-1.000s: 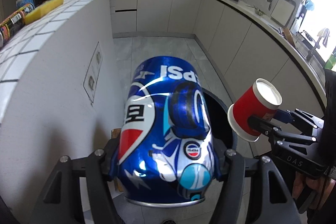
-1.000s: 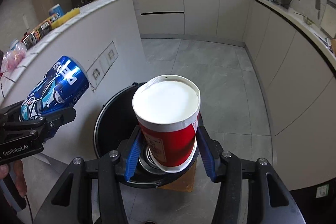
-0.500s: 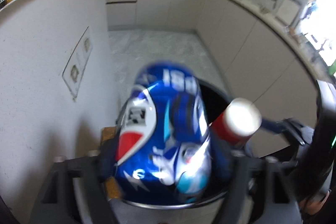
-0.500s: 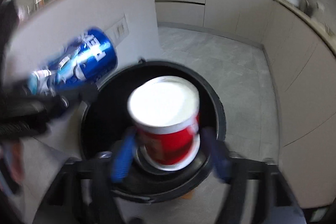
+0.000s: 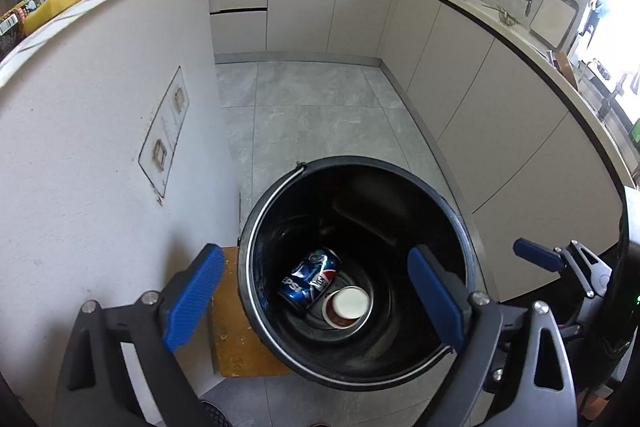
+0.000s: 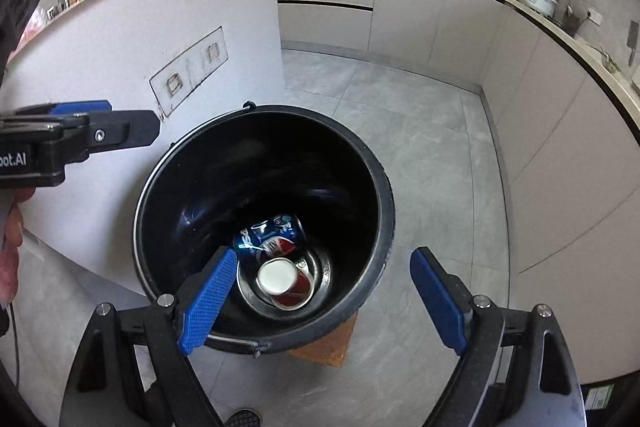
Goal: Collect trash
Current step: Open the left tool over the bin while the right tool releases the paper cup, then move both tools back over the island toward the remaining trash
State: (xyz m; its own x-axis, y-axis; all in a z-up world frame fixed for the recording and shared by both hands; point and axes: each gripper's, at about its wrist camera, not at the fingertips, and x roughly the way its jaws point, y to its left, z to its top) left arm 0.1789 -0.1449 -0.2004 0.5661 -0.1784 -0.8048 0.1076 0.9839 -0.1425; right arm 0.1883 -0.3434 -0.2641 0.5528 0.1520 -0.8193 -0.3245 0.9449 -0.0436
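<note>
- Left wrist view: the left gripper (image 5: 316, 291) hangs over the black bucket (image 5: 460, 223), its blue pads spread wide with nothing between them; its jaws have just been opening.
- Inside the bucket, at the bottom, the blue soda can (image 5: 310, 279) lies on its side, and the red paper cup (image 5: 347, 307) lies just right of it, touching or nearly touching, white mouth turned upward.
- At the right of the bucket, the right gripper (image 5: 536, 255) shows a bare blue finger, holding nothing.
- Right wrist view: the right gripper (image 6: 320, 295) is likewise wide open and empty above the bucket (image 6: 384, 187); its jaws have just been opening too.
- The can (image 6: 270, 237) and cup (image 6: 286, 283) rest on the bucket floor, so both pieces of trash appear to be collected.
- Against a second ago: the can was clamped in the left gripper and the cup in the right, both held above the bucket rim; now both are dropped and settled.
- Half a second ago both items were still between the pads, blurred over the bucket mouth.
- On the counter left of the bucket, a yellow sponge (image 5: 64, 1) and packages remain, possibly more work.
</note>
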